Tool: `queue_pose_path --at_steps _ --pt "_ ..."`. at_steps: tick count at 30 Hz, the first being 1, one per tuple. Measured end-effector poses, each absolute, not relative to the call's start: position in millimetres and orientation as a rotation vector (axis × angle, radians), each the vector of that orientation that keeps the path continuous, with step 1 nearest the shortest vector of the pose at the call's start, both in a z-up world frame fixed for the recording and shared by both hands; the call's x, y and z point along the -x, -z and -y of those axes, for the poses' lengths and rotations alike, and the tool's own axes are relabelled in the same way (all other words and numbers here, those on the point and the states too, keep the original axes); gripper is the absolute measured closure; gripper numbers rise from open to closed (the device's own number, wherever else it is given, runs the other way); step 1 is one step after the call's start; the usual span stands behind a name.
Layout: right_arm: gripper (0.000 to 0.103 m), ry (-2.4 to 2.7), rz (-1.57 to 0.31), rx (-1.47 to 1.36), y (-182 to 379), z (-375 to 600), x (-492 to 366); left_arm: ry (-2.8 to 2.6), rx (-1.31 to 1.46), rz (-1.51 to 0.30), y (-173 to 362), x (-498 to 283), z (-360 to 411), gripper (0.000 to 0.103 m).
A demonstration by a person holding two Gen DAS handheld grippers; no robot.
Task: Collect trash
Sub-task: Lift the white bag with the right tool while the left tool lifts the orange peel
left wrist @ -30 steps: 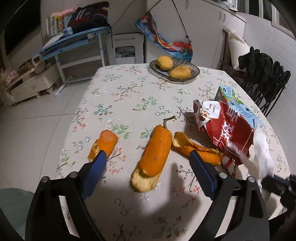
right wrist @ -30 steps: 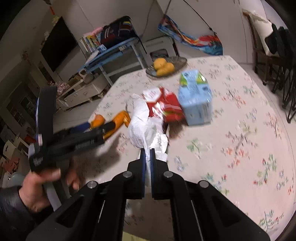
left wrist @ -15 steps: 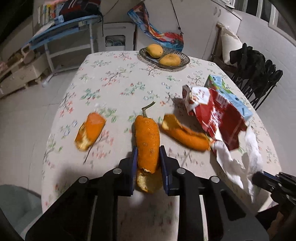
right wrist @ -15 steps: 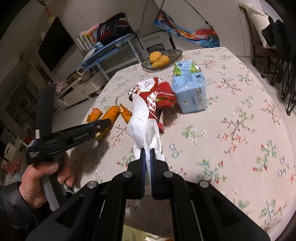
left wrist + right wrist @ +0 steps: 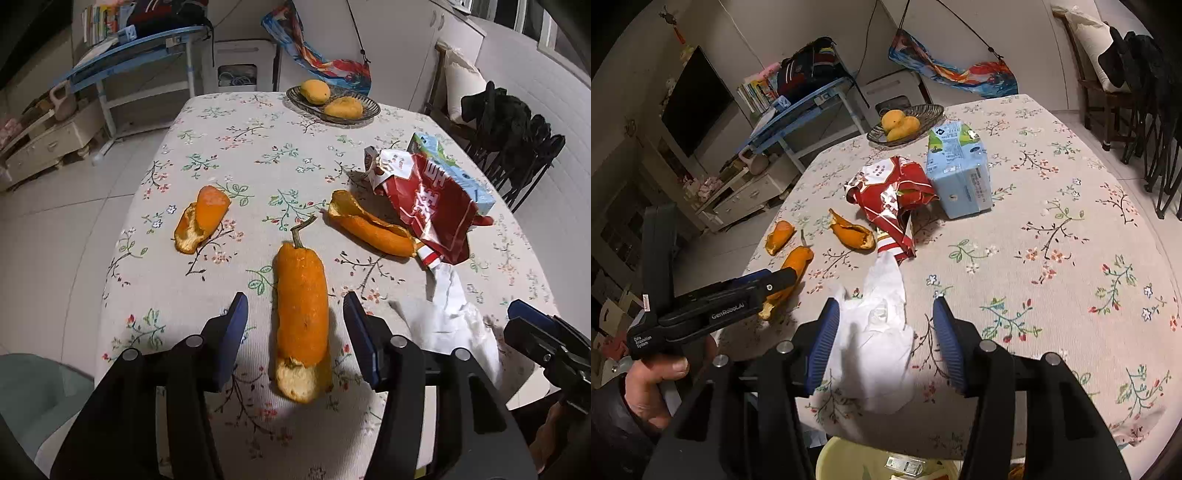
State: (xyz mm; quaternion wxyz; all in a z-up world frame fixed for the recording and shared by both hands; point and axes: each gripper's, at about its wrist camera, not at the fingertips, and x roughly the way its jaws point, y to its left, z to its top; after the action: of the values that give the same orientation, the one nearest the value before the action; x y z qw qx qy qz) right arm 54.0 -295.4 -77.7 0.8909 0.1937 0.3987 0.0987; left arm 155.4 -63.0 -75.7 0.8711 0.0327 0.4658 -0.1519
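Left gripper (image 5: 295, 321): jaws spread wide, one finger on each side of the long stemmed orange peel (image 5: 301, 325), neither blue pad touching it. That peel lies flat on the floral tablecloth (image 5: 229, 147), stem end pointing away from the gripper, pale inner side showing at the near end.

Right gripper (image 5: 884, 332): jaws spread wide, straddling the crumpled white tissue (image 5: 879, 350). The tissue rests on the tablecloth near the table edge and is not pinched. Whether either pad brushes it cannot be told.

Positions relative to the red snack wrapper (image 5: 428, 199):
- The curled orange peel (image 5: 369, 229) lies just beside the wrapper, on its left in the left wrist view, its end touching or nearly touching the wrapper's striped corner.
- The tissue's far tip reaches that same striped corner.
- The light blue drink carton (image 5: 960, 177) lies on its side directly behind the wrapper, in contact with it.
- The short orange peel (image 5: 203, 218) lies well apart from the wrapper, beyond the stemmed peel.
- A dark dish holding mangoes (image 5: 332, 101) stands at the far table edge, well apart from the wrapper.

A yellow bin (image 5: 849, 461) shows below the near table edge in the right wrist view, with some contents inside that cannot be identified.
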Motion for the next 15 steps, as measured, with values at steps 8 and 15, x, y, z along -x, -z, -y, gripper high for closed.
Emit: queue_pose_path --at_steps 8,15 --pt "0.044 -0.242 -0.875 -0.339 87 274 -63 0.291 -0.091 -0.976 82 -160 65 0.051" --pt "0.081 -0.213 -0.901 -0.177 94 254 -63 0.292 -0.097 -0.960 83 -159 67 0.060"
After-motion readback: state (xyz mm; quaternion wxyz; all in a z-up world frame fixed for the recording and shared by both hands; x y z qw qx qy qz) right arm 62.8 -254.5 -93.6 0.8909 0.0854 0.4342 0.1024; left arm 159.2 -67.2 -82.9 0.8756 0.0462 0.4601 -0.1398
